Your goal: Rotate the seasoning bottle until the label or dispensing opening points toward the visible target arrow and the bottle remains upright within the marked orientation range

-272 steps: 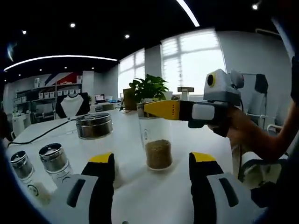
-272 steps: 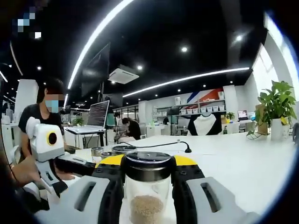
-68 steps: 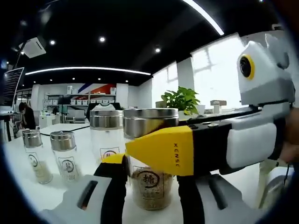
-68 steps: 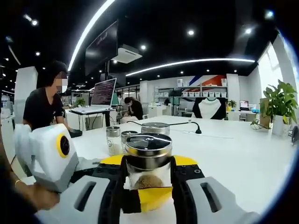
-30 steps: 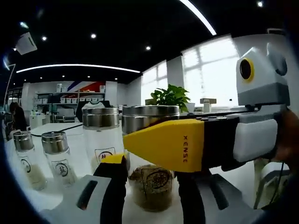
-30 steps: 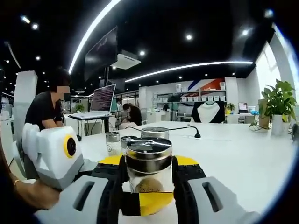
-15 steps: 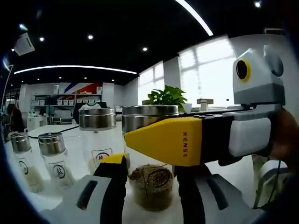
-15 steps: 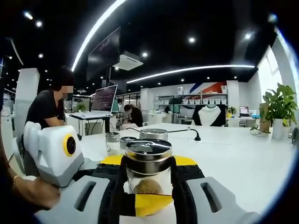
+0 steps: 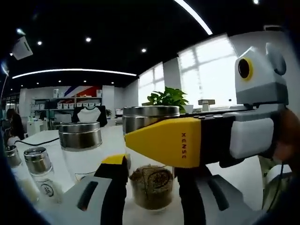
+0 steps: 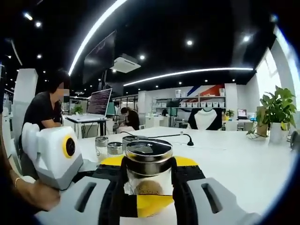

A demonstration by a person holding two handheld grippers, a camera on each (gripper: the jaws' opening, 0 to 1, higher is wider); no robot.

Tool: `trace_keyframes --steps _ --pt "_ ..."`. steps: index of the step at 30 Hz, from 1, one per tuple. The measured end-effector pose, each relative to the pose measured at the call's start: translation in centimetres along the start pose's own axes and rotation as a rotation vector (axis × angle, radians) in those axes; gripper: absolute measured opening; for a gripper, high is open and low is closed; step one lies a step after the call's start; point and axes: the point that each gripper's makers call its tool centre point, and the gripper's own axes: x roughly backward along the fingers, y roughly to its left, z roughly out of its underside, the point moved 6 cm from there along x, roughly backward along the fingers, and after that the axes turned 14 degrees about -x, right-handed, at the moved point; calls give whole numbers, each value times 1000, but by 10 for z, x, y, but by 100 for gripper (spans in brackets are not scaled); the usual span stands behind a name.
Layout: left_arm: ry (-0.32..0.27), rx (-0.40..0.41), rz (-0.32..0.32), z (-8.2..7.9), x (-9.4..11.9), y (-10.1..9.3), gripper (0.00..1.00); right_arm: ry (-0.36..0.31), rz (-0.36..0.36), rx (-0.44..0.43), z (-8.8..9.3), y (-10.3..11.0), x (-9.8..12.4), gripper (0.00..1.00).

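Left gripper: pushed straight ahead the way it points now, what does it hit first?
The seasoning bottle: it already stands between the left gripper jaws, so the jaw throat would meet its glass. The right gripper crosses in front higher up; depth unclear.

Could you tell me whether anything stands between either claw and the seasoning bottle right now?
Nothing visible does. The right claw has its jaws against both sides of the seasoning bottle. In the left gripper view, the left claw flanks the same bottle low down, with the right claw's yellow tip crossing in front.

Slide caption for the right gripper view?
Both tools, right and left, clamp an upright seasoning bottle on a white table.
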Motion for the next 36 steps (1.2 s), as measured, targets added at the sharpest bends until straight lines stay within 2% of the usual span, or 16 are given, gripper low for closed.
trace_keyframes --steps 14,17,26,36 --pt "27 39 -40 4 -19 3 43 15 -22 -28 -3 -21 -10 36" --pt "44 8 -65 5 -20 4 43 19 -28 -37 -2 -23 -11 36" --pt "50 28 -75 7 -28 3 43 16 -32 -50 -3 -35 -13 36" --pt "45 24 -97 5 -34 4 43 12 -42 -26 -7 -41 -15 36"
